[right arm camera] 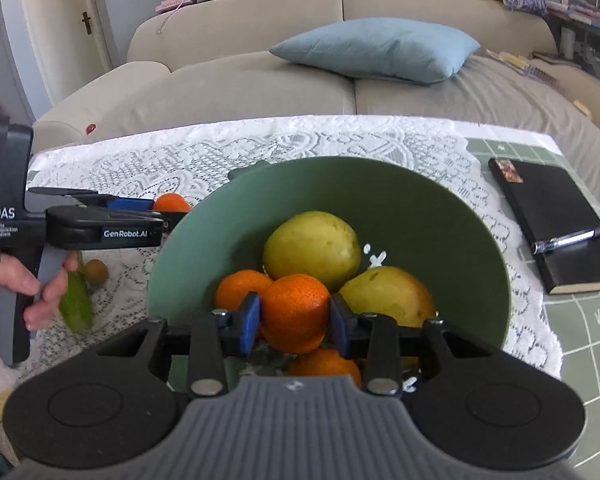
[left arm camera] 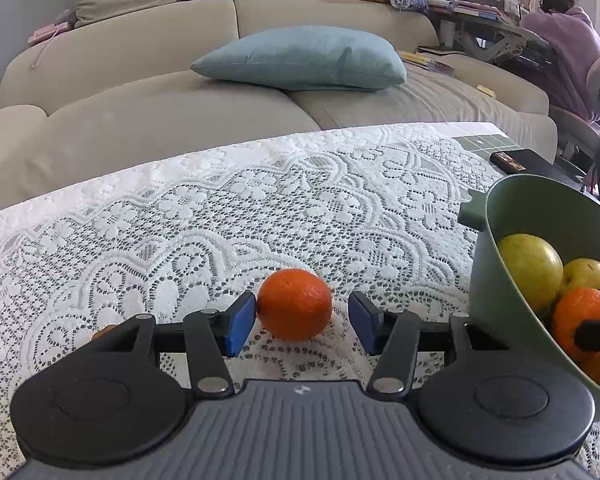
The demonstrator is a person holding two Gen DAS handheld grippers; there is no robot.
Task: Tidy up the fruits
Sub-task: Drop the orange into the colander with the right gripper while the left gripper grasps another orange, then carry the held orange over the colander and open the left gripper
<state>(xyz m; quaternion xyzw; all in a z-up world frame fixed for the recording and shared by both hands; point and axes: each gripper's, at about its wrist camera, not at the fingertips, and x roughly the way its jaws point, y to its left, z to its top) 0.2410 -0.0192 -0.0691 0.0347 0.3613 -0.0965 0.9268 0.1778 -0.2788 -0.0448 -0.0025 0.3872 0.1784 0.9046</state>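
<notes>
An orange [left arm camera: 295, 304] lies on the lace tablecloth [left arm camera: 220, 208]. My left gripper [left arm camera: 302, 324] is open around it, the left pad touching, the right pad apart from it. This orange also shows in the right wrist view [right arm camera: 172, 202]. A green bowl [right arm camera: 380, 200] holds two yellow-green fruits [right arm camera: 312, 248] and several oranges. My right gripper [right arm camera: 296, 320] is shut on an orange [right arm camera: 296, 312] inside the bowl, just above the other fruit. The bowl also shows in the left wrist view [left arm camera: 500, 280].
A green fruit [right arm camera: 76, 304] and a small brown kiwi [right arm camera: 97, 270] lie on the cloth left of the bowl. A black notebook with a pen [right arm camera: 556, 224] lies at the right. A beige sofa [left arm camera: 180, 92] with a blue cushion stands behind the table.
</notes>
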